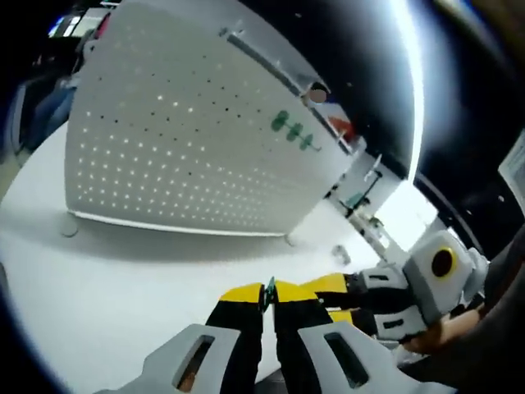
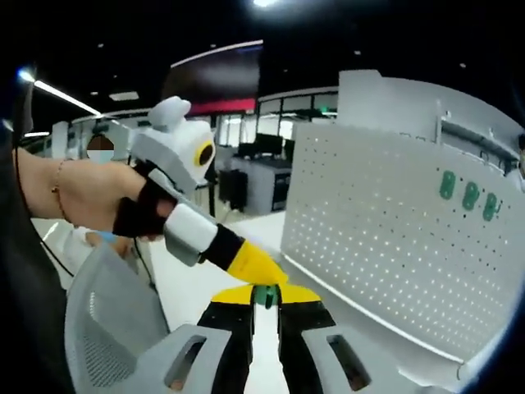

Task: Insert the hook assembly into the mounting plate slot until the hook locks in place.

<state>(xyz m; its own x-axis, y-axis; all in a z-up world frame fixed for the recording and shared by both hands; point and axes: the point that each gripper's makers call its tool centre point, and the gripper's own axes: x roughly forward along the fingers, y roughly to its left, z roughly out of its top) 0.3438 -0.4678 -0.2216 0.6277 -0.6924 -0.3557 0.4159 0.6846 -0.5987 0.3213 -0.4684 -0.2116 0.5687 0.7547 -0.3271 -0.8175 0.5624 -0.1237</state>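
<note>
The white perforated mounting plate [image 1: 189,139] stands upright on the white table [image 1: 98,271]. Three green hooks [image 1: 291,130] hang near its upper right. In the left gripper view, my left gripper [image 1: 267,293] is shut on a small green hook [image 1: 269,286] pinched at its yellow tips, well short of the plate. My right gripper [image 1: 332,287] reaches in from the right, its tips meeting the same spot. In the right gripper view, my right gripper [image 2: 266,295] is shut on the green hook [image 2: 264,295]. The hand-held left gripper [image 2: 254,264] touches it from above left. The plate [image 2: 385,238] and its hooks [image 2: 469,195] lie to the right.
A grey mesh chair back [image 2: 107,328] sits low on the left of the right gripper view. A person's hand and forearm [image 2: 82,197] hold the left gripper. Shelving and small items [image 1: 361,193] stand behind the plate's right end. The plate's small feet [image 1: 70,230] rest on the table.
</note>
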